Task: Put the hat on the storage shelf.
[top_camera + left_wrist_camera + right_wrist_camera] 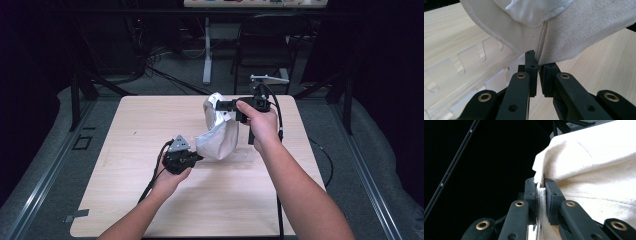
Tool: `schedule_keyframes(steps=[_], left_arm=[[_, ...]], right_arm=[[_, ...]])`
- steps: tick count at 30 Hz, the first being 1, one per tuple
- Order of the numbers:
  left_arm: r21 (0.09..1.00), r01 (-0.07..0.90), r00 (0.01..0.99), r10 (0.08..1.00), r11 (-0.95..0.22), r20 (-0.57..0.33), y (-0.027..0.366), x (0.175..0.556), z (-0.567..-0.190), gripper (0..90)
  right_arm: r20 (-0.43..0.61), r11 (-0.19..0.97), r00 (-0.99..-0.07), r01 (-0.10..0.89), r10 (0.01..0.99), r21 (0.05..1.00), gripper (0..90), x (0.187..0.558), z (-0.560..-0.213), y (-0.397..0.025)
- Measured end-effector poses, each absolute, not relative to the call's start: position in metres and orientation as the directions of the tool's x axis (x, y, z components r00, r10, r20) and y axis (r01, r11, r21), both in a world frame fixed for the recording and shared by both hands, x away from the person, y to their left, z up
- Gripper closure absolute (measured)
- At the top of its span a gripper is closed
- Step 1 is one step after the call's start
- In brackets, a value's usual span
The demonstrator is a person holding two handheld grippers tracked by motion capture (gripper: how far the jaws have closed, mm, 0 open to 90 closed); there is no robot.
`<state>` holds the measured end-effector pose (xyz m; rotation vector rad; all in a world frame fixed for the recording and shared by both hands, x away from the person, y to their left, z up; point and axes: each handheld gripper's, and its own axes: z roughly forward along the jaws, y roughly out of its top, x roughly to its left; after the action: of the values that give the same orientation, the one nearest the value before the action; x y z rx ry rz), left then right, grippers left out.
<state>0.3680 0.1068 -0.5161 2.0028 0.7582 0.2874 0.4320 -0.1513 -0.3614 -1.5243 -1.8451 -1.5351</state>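
Cloth bag (218,131) held off the desk (130,150) between both grippers, over the middle, nearer the far edge than the near one. Right gripper (219,105), raised, has its jaws pressed together on the bag's top hem; the right gripper view shows a stitched edge (540,195) sandwiched between them. Left gripper (198,158), low and close to the desk surface, pinches the bag's bottom corner; in the left gripper view the jaws are nearly closed, with the seam end (539,58) caught at the tips. The step looks like stretching or opening the bag between two grips. To do it well: keep both pinches firm, pull apart evenly along the seam line, don't twist the wrists, and keep the lower corner from dragging on the desk. The left grip is shallow, only at the jaw tips, so it could likely slip if tugged hard; easing tension slowly seems safer. Bag look: off-white, coarse woven canvas, a few small dark specks, sewn side seam, folded hem at the mouth, with a smoother white lining or inner fabric (534,10) bunched inside. It hangs curved, mouth toward the far left, soft and floppy. A clear acrylic rack with notches (471,58) lies flat on the desk just beside the bag's lower corner.
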Motion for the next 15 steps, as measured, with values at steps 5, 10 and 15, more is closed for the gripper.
schedule_keyframes(steps=[5,10,15], left_arm=[[0.830,0.418,0.771,0.628,-0.370,-0.107,0.107,0.368,-0.517,85.8],[0.822,0.460,0.741,0.656,-0.337,-0.145,0.104,0.364,-0.520,85.9],[0.804,0.476,0.735,0.664,-0.357,-0.140,0.101,0.363,-0.528,85.9]], right_arm=[[0.753,-0.122,-0.396,0.841,0.525,0.527,82.0,0.433,-0.363,-0.148],[0.745,-0.116,-0.393,0.841,0.538,0.528,81.9,0.433,-0.365,-0.146],[0.728,-0.099,-0.386,0.845,0.567,0.525,81.8,0.434,-0.368,-0.143]])
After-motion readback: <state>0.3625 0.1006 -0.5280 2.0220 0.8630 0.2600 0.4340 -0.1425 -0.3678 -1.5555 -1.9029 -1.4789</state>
